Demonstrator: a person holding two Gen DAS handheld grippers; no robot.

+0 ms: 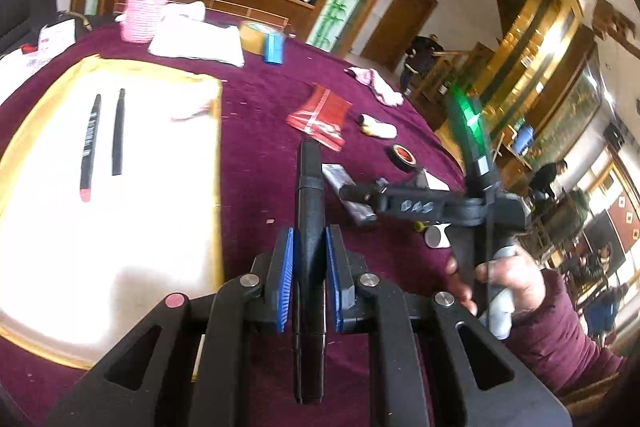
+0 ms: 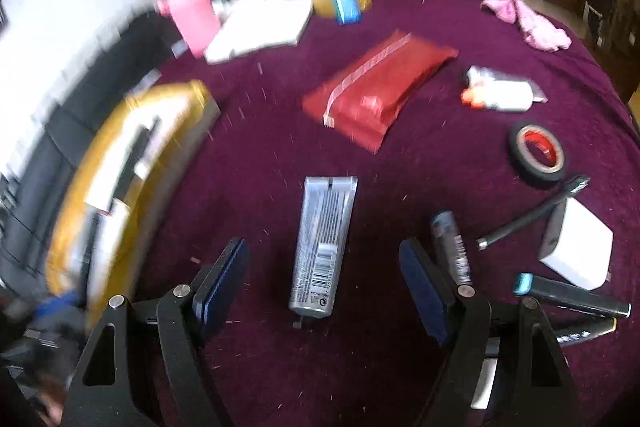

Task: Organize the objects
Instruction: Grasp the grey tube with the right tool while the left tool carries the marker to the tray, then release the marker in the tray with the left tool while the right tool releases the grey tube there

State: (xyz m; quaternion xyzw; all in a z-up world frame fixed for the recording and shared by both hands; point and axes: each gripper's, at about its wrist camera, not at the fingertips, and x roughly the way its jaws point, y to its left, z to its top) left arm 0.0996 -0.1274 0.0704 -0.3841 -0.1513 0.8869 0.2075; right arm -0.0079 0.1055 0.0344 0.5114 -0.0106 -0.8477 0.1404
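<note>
Left wrist view: my left tool [image 1: 310, 259] is clamped on a black pen [image 1: 309, 211], its blue pads pressing the barrel on both sides, the pen running straight out along the fingers with its far end above the purple tabletop [image 1: 260, 115]. To the left of it lies the gold-rimmed white tray [image 1: 218, 131], where two dark pens [image 1: 104, 139] already lie side by side. I judge the step in hand is carrying this pen over to join them. To do it well I should keep the grip firm, swing left until the barrel is over the white field, turn it parallel with the two already there, lower it close and only then let go, so it does not roll against the rim.

In the right wrist view my right tool [image 2: 324, 279] stands wide and holds nothing. A silver tube [image 2: 323, 247] lies on the cloth between the two fingers, lengthwise with them, touching neither pad. That looks like my next pick: I should come down with the pads either side of its middle. Just right of the right finger lie more dark pens [image 2: 452, 251] and a white charger block [image 2: 580, 251]; farther off sit a red packet [image 2: 372, 87] and a roll of black tape [image 2: 538, 155]. This view is blurred toward the left.
</note>
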